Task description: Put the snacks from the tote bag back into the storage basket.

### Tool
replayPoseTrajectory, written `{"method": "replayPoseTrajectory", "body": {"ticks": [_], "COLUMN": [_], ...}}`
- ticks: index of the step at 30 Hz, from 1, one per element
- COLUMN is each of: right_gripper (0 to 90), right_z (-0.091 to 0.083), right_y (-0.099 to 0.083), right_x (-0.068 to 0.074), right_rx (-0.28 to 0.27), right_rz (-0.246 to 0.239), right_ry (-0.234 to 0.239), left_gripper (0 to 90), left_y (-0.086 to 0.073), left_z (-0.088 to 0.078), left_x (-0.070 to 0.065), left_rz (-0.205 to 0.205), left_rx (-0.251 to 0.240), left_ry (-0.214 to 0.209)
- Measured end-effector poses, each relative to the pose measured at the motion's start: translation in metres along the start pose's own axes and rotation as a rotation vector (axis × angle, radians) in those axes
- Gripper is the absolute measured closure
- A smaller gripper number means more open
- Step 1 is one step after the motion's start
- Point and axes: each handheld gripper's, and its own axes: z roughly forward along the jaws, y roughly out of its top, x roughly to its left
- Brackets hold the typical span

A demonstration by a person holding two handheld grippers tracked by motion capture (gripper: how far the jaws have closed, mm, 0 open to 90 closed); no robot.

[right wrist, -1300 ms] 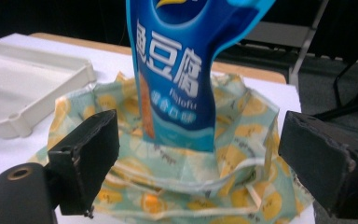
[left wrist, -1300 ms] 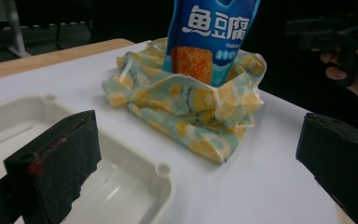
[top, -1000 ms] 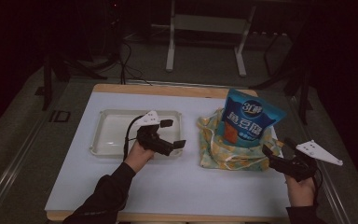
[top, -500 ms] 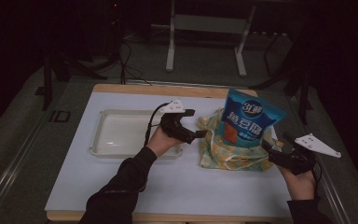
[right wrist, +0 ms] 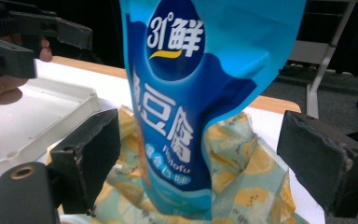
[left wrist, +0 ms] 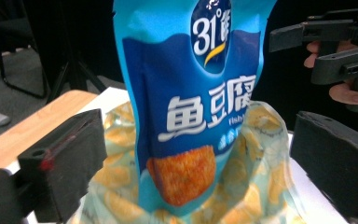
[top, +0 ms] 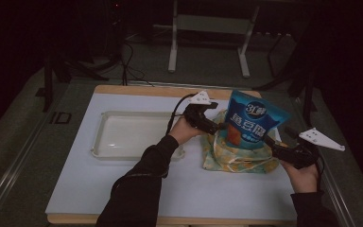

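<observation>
On the white table [top: 123,198], from the high view: standing upright inside a lemon-print bag [top: 236,158], a blue snack pouch [top: 253,123]; left of it, lying bare, a white tray [top: 137,137]. Closing in from both sides, probably to lift the pouch out: left gripper [top: 215,126], right gripper [top: 269,142].

Left gripper view: gaping wide, flanking the pouch [left wrist: 191,93], gripping nothing.

Right gripper view: likewise spread wide around the pouch [right wrist: 191,102], not yet touching.

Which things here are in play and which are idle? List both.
In play: blue snack pouch, lemon-print bag it stands in, left gripper, right gripper, both open beside the pouch.
Idle: white tray, metal stand beyond the table.
</observation>
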Motion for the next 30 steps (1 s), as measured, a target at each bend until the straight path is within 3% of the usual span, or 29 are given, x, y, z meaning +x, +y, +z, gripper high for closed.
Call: {"method": "replayPoseTrajectory", "body": {"ticks": [6, 13, 19, 20, 24, 30], "right_gripper": [14.1, 17.2, 22.7, 26.0, 35.0, 46.7], "right_z": [0.012, 0.026, 0.037, 0.04, 0.044, 0.049], "right_y": [-0.001, -0.002, -0.002, -0.002, -0.004, -0.005], "right_x": [-0.01, -0.016, -0.016, -0.017, -0.02, -0.021], "right_rx": [0.0, 0.021, 0.042, 0.044, 0.049, 0.058], "right_rz": [0.007, 0.023, 0.015, 0.014, 0.017, 0.029], "right_ry": [-0.002, 0.018, 0.027, 0.032, 0.041, 0.064], "left_gripper": [4.3, 4.4, 8.3, 14.8, 20.2, 43.9], "left_y": [0.005, 0.007, 0.002, 0.001, 0.002, 0.001], "left_z": [0.02, 0.037, 0.048, 0.05, 0.057, 0.064], "left_x": [0.009, 0.018, 0.022, 0.022, 0.021, 0.019], "left_rz": [0.009, -0.014, -0.035, -0.04, -0.06, -0.058], "left_rx": [0.021, 0.055, 0.071, 0.078, 0.095, 0.1], "left_ry": [0.02, 0.021, -0.007, -0.007, -0.029, -0.059]}}
